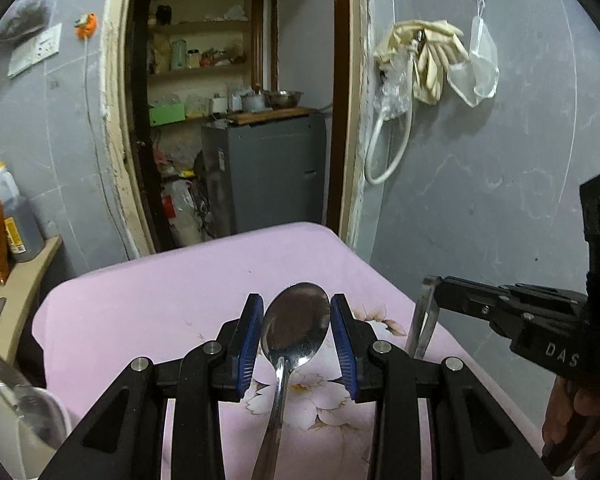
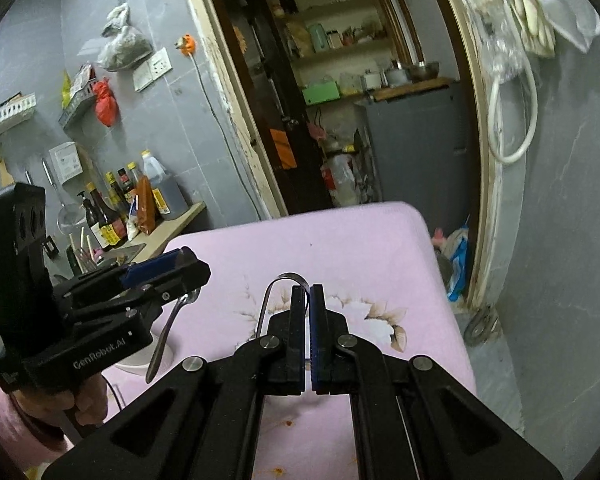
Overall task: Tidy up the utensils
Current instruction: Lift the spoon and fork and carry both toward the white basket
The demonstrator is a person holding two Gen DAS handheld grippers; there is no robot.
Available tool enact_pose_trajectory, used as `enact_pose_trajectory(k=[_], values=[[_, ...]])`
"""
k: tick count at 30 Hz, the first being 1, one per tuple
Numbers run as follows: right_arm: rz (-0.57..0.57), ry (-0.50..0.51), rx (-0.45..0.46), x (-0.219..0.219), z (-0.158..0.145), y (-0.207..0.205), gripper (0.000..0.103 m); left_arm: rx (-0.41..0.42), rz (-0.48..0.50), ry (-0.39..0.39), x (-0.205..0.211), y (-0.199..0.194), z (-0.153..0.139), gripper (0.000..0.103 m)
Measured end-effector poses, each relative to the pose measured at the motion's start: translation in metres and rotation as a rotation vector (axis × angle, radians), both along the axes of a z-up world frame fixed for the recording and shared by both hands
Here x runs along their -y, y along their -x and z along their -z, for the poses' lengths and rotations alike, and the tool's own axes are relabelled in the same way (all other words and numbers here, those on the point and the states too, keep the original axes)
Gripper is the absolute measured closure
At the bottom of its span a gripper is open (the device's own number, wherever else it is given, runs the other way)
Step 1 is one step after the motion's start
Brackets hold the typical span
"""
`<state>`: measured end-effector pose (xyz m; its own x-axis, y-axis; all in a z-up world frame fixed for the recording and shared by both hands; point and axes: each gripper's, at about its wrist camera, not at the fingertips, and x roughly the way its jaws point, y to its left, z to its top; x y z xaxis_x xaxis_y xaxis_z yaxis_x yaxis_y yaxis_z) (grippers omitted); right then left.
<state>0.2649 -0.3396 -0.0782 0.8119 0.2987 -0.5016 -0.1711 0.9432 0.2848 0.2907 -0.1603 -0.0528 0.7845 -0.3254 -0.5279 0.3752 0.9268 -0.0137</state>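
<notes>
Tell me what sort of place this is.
Probably a small home kitchen: sauce and oil bottles crowd a counter, a steel bowl sits in the pantry beyond, and the table wears a pink floral cloth.

- A table draped in a pink cloth point(image 1: 148, 300) with a pale flower print point(image 2: 380, 314).
- An open doorway point(image 1: 236, 100) onto a storeroom with cluttered shelves.
- A grey cabinet point(image 1: 272, 168) inside it, a steel bowl point(image 1: 285, 98) and a green box point(image 1: 167, 114) at counter height.
- A white hose point(image 1: 388, 152) looped on the grey wall, cloth bags point(image 1: 428, 60) hung above it.
- A counter point(image 2: 180, 220) at the left with sauce bottles point(image 2: 112, 208) and a big jug of dark liquid point(image 2: 162, 188).
- A wall socket point(image 2: 158, 66) with a bag of dark stuff point(image 2: 124, 46) above.
- A red bag point(image 2: 106, 104) hanging from a wall rack.
</notes>
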Motion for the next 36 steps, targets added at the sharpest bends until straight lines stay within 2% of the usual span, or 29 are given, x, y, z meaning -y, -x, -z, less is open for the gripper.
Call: enact_pose_trajectory(k=[7, 15, 20, 25, 30, 36], values=[[0.020, 0.061, 0.074, -0.017, -0.033, 0.017, 0.101, 0.048, -0.017, 0.058, -0.019, 0.016, -0.023, 0.070], [0.031, 0.129, 0.180, -0.049, -0.091, 0.024, 0.101, 0.112, -0.036, 0.150, -0.049, 0.025, -0.065, 0.070], [0.012, 0.147, 0.254, -0.076, -0.132, 0.025, 0.101, 0.148, -0.064, 0.215, -0.081, 0.030, -0.097, 0.070], [-0.041, 0.162, 0.323, -0.117, -0.165, 0.024, 0.101, 0.199, -0.120, 0.249, -0.122, 0.036, -0.125, 0.070], [-0.097, 0.166, 0.372, -0.160, -0.179, 0.020, 0.101, 0.239, -0.204, 0.257, -0.172, 0.044, -0.136, 0.070], [-0.146, 0.178, 0.399, -0.203, -0.177, 0.017, 0.101, 0.240, -0.286, 0.289, -0.230, 0.046, -0.131, 0.071]])
